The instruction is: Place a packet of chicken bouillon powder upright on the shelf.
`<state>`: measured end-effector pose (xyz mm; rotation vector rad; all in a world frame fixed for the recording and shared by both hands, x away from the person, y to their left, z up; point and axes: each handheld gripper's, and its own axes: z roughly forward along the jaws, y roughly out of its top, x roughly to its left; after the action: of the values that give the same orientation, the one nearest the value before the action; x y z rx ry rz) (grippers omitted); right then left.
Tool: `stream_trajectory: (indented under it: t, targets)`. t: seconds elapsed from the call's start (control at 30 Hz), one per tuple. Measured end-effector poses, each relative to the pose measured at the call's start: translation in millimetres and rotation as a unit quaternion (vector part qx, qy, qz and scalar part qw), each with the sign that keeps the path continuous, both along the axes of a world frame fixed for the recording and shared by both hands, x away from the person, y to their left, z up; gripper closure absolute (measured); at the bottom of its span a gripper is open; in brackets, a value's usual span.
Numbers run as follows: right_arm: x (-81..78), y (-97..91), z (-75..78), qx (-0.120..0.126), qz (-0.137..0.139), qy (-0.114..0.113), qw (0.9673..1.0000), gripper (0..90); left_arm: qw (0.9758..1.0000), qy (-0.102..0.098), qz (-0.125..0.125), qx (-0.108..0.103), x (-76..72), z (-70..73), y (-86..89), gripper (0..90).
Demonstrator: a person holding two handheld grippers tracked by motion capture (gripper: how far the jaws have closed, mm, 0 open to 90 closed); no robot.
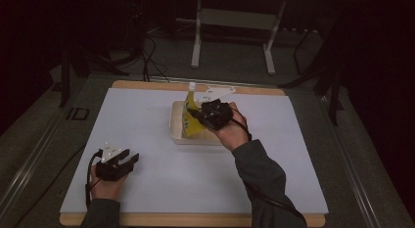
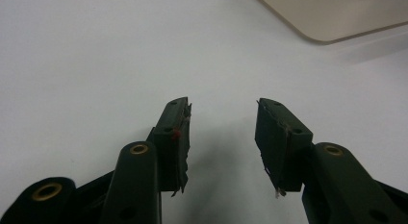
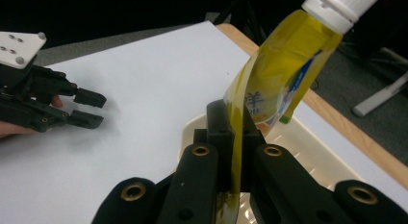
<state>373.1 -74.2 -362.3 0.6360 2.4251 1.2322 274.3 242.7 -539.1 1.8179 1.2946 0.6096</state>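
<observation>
right gripper view looks along the right gripper (image 3: 235,125), whose jaws are clamped on the flat edge of a yellow spouted pouch (image 3: 276,75) with a white screw cap (image 3: 339,5). the pouch stands tilted over a cream plastic tray (image 3: 312,147), its lower end at or just inside the tray; whether it rests on the tray floor cannot be told. in the high view the pouch (image 1: 192,118) sits inside the tray (image 1: 175,125) near the far middle of the white table sheet (image 1: 147,115), with the right gripper (image 1: 208,115) on its side.

the pouch looks soft and film-walled, likely sloshing with liquid, so it would sag and swing from a pinched seam; its glossy skin may slip. the stiffer neck under the cap seems the surer place to hold.

the left gripper (image 2: 221,132) hovers low over bare sheet, jaws apart and empty, well apart from the tray.
</observation>
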Motion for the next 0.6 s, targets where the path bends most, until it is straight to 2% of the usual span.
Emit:
stream_trajectory:
  t: [0.2, 0.6]
  targets:
    - [6.2, 1.7, -4.2, 0.007, -0.024, 0.026, 0.9994, 90.0, 1.0000, 0.000, 0.000, 0.000, 0.1, 0.0, 0.1, 55.2]
    - [15.5, 7.1, -6.9, 0.006, -0.057, 0.050, 0.9971, 90.0, 1.0000, 0.000, -0.001, 0.000, 0.2, 0.0, 0.2, 55.2]
